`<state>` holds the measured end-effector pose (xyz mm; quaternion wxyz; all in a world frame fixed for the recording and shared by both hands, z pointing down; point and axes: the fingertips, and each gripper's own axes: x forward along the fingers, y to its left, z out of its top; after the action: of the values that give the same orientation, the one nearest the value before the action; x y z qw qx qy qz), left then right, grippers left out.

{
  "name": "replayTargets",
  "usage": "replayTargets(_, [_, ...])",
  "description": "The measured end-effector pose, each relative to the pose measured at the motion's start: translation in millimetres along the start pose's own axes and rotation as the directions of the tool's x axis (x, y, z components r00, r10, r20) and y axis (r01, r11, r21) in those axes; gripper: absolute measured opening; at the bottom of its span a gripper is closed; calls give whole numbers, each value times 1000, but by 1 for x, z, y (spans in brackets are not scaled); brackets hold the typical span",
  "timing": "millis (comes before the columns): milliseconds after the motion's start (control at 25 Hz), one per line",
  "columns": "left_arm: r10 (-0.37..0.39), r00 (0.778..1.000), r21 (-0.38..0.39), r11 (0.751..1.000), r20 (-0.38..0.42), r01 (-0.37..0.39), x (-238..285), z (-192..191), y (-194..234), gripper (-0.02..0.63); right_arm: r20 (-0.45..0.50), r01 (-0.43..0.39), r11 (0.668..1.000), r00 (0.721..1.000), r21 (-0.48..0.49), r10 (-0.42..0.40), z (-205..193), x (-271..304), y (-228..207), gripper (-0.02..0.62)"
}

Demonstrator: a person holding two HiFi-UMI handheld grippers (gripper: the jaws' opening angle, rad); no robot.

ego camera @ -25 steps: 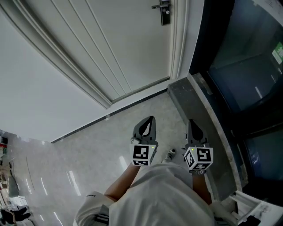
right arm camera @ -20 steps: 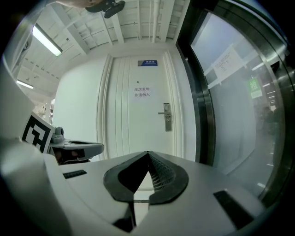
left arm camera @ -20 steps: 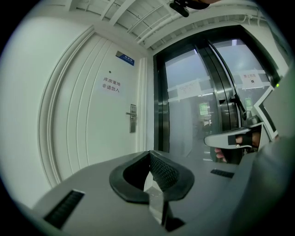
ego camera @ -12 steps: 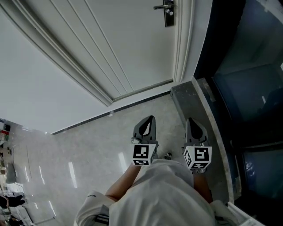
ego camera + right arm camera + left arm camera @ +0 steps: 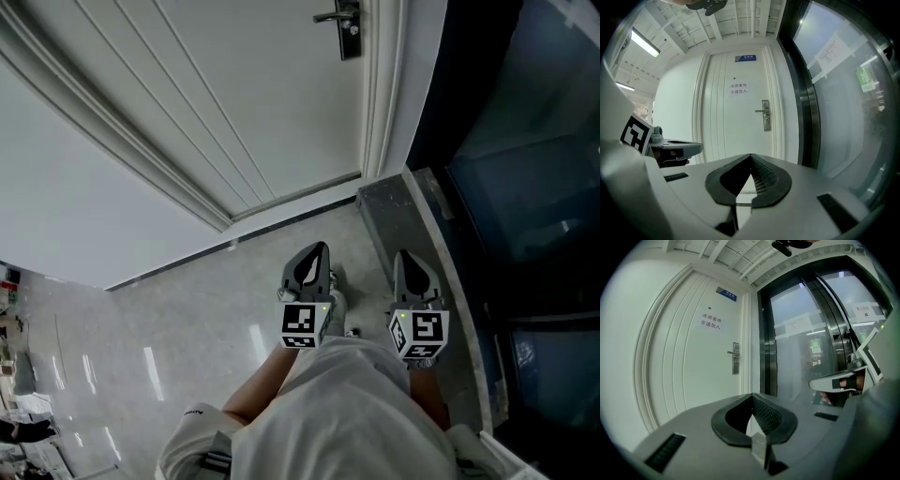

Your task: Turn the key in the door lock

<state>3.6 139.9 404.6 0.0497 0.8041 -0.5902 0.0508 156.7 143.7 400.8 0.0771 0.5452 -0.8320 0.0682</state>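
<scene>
the lock (image 5: 349, 28) sits at the right edge of the door (image 5: 234, 112), well apart from both grippers, ahead of the jaws and higher. its plate stands upright, with the lever pointing left. no key can be made out from here. the left gripper (image 5: 317, 253) and right gripper (image 5: 405, 261) both have their jaws together with nothing between them. the lock lies between their lines, so neither seems clearly nearer. the sign (image 5: 711, 321) on the door reads 库房重地 / 非请勿入. the blue plate (image 5: 726, 294) above it is too small to read.
</scene>
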Motion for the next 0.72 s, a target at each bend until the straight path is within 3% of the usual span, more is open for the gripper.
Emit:
replayTargets(440, [-9,1000,-30,1000,18,9,99,13,28,8,-9,47,999,999,-12,-47,19,78,-54,2])
replayTargets(720, [-1,1000,-30,1000,1,1,166,21,73,8,-21,23,999,999,-36,-24,38,160,-58,2])
